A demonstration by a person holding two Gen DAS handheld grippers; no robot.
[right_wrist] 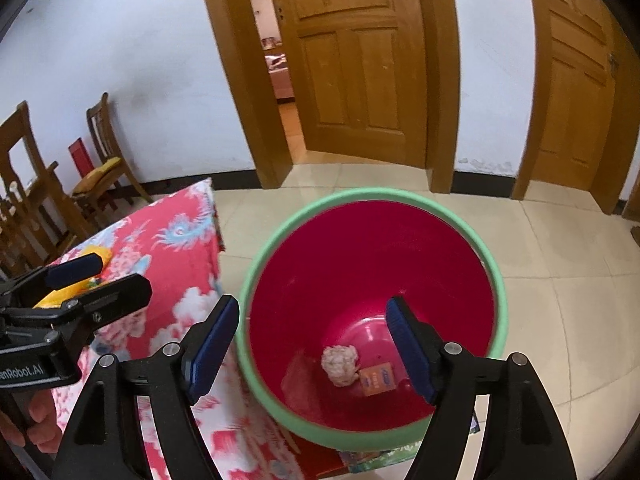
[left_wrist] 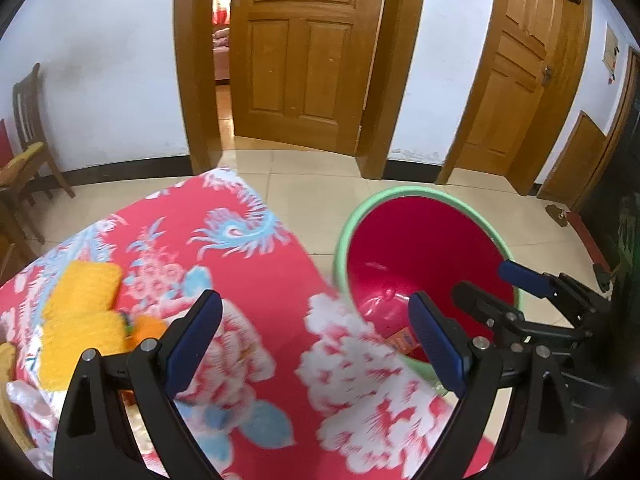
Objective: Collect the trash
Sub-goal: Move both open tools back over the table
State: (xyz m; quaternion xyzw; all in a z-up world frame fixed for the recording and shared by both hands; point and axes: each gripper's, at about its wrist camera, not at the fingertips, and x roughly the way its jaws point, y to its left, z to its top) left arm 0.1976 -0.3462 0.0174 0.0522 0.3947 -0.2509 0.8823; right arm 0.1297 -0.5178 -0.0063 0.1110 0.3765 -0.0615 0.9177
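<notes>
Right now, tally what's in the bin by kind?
Inside the red bin, seen from the right wrist view:
Crumpled white paper wad: 1
Small orange packet: 1
Total: 2

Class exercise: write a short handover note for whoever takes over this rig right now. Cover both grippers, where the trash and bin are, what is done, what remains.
Left gripper: open, empty, over the floral tablecloth.
Right gripper: open, empty, above the red bin.
Done: a crumpled paper wad and a small orange packet lie at the bin's bottom.
Left: the yellow and orange items on the table; check whether they are trash.
</notes>
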